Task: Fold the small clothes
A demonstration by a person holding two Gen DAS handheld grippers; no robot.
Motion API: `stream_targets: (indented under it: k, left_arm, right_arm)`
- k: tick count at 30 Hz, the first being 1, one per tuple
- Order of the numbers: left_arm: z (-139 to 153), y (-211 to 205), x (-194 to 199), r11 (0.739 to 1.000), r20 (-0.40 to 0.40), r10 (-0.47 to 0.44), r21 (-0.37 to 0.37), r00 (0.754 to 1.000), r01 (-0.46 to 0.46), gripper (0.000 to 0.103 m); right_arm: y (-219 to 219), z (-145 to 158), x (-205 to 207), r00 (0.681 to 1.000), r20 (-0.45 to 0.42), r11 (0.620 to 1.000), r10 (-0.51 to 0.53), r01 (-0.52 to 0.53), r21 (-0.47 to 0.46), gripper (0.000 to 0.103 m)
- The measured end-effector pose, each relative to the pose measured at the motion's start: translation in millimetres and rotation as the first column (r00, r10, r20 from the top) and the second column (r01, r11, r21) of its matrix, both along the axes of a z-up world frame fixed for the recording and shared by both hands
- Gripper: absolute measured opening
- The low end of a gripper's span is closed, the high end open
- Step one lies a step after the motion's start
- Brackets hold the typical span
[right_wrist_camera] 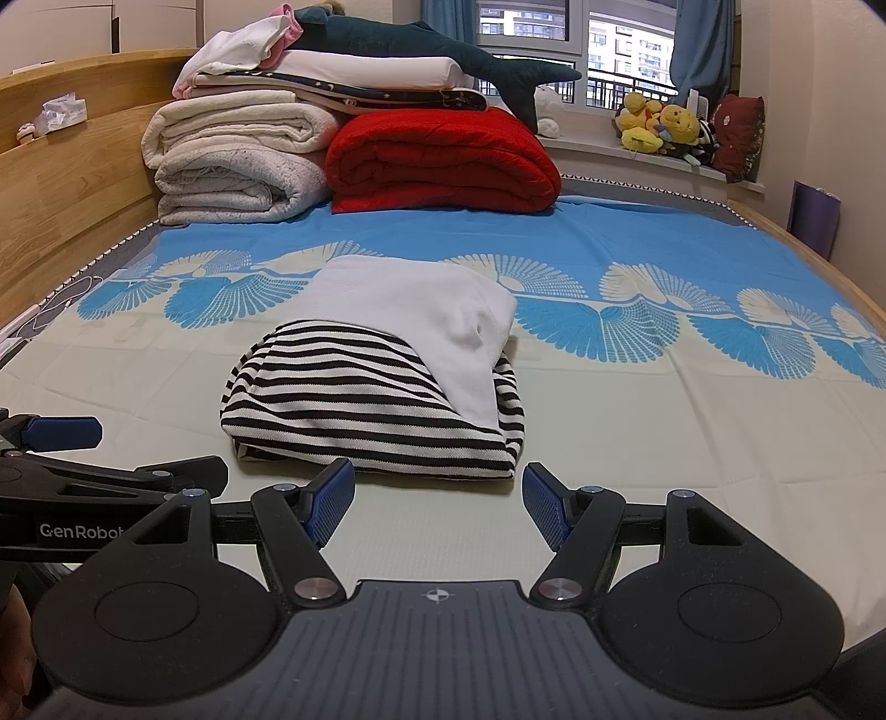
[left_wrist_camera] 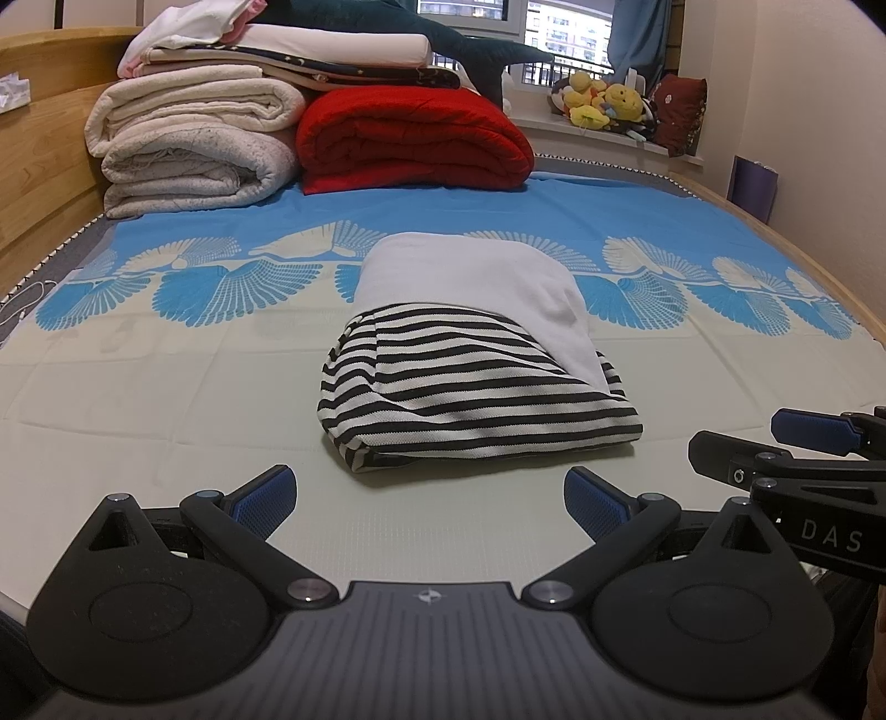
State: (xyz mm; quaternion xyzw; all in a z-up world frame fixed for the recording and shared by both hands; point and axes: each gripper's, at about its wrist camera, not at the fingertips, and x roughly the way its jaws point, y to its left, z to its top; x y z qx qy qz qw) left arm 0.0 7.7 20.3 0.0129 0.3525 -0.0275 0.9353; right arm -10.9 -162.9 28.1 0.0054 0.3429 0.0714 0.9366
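A folded black-and-white striped garment lies in the middle of the bed. A folded white garment rests on its far part, hanging over its right side. My left gripper is open just in front of the striped garment, with nothing between its blue pads. My right gripper is open too, close to the garment's near edge, and holds nothing. Each gripper shows at the edge of the other's view: the right gripper beside the left, the left gripper beside the right.
The bed sheet is pale with a blue shell pattern. Folded white blankets and a red blanket are stacked at the far end, with a plush shark on top. A wooden headboard runs along the left. Plush toys sit on the windowsill.
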Motion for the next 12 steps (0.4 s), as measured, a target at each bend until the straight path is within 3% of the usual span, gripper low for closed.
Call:
stream_targets:
  k: [12]
  left_arm:
    - [-0.5,5.4,0.3,1.000,0.009,-0.013,0.003,1.000,0.013,0.103]
  right_arm:
    - [-0.3,0.0,0.1,1.000,0.000,1.000,0.001,-0.001,0.001,0.069]
